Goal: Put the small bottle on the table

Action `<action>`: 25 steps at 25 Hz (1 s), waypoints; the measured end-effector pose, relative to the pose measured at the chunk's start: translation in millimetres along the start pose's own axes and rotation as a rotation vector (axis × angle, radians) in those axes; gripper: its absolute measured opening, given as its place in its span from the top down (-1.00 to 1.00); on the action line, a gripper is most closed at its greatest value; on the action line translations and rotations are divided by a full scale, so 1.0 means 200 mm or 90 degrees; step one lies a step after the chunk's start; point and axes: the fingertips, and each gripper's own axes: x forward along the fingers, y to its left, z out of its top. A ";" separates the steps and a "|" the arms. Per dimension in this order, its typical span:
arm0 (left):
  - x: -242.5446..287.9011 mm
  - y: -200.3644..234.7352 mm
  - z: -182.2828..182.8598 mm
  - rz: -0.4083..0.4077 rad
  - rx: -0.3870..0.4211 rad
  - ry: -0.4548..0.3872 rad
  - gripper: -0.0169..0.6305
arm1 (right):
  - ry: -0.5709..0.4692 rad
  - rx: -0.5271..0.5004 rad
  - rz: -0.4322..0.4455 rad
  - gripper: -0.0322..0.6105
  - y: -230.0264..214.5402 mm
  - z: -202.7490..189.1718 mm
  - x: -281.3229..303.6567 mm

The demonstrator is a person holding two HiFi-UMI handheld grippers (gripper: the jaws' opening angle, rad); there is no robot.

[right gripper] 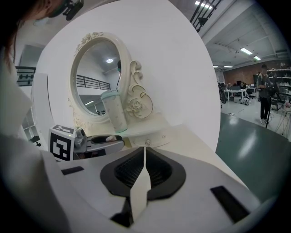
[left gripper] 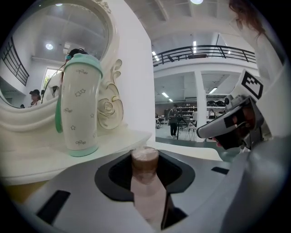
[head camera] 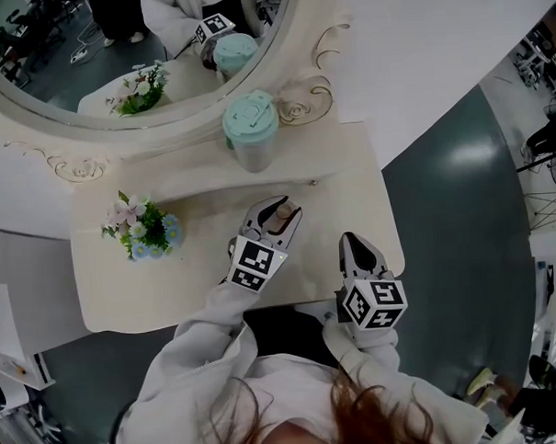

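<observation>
My left gripper (head camera: 279, 210) is shut on the small bottle (head camera: 283, 220), a pale pink one with a brown cap. It hovers over the middle of the cream dressing table (head camera: 350, 181). In the left gripper view the small bottle (left gripper: 145, 179) stands upright between the jaws, cap end pointing away from the camera. My right gripper (head camera: 354, 244) is to the right, near the table's front edge, shut with nothing in it. In the right gripper view its jaws (right gripper: 144, 152) meet in a thin line, and the left gripper (right gripper: 97, 142) shows to the left.
A tall white tumbler with a mint lid (head camera: 251, 130) stands on the raised shelf below the oval mirror (head camera: 142, 48). A small flower bouquet (head camera: 140, 229) sits at the table's left. The dark green floor (head camera: 461, 190) lies to the right.
</observation>
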 end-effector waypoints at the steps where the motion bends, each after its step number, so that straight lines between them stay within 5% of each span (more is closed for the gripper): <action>1: 0.01 0.00 -0.01 -0.002 0.004 0.003 0.51 | 0.000 0.000 0.001 0.78 0.01 0.00 0.00; 25: 0.10 -0.02 -0.09 -0.032 0.009 -0.001 0.44 | 0.013 0.010 -0.019 0.78 -0.02 -0.05 0.02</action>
